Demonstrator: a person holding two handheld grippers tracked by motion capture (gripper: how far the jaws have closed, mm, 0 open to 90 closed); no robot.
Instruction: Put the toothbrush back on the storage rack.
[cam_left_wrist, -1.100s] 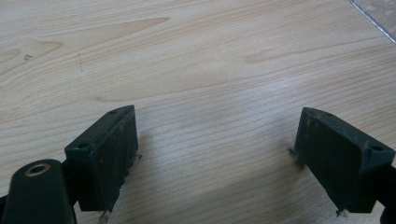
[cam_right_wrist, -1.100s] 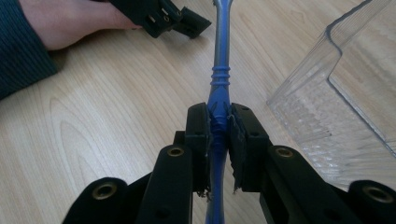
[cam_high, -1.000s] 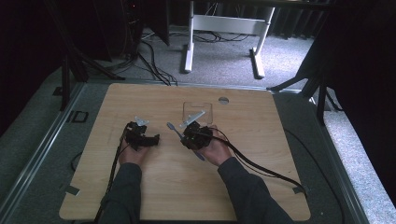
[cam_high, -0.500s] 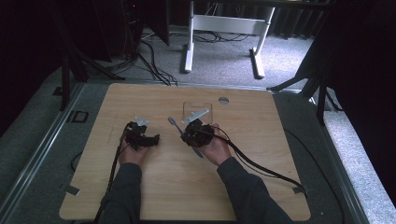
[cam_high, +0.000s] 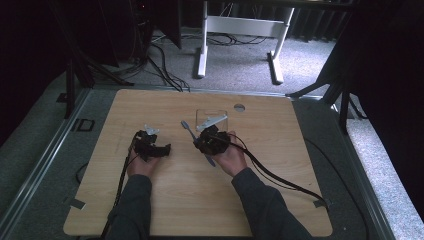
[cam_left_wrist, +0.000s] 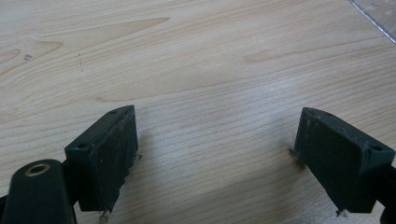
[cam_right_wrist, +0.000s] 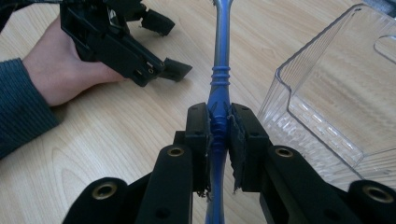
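The right tool (cam_right_wrist: 218, 135) is pinching a blue toothbrush (cam_right_wrist: 219, 77) by its handle, both black jaws pressed against the ribbed grip section, so that the handle runs straight forward between them and out past the top of the right gripper view. In the high view the same right tool (cam_high: 207, 141) sits just in front of a clear plastic box (cam_high: 212, 116), on the person's side of it, and the toothbrush (cam_high: 189, 131) sticks out from the tool toward the left of the box, its head end raised off the bench (cam_high: 290, 165). In the right gripper view the clear plastic box (cam_right_wrist: 336, 107) stands just beside the toothbrush, open side up, its near corner close to the jaws but not touching them.

The left tool (cam_left_wrist: 215, 163) is spread wide, with nothing but bare wood grain between its jaws. In the high view the left tool (cam_high: 156, 145) lies well to the left of the box, held low over the bench.
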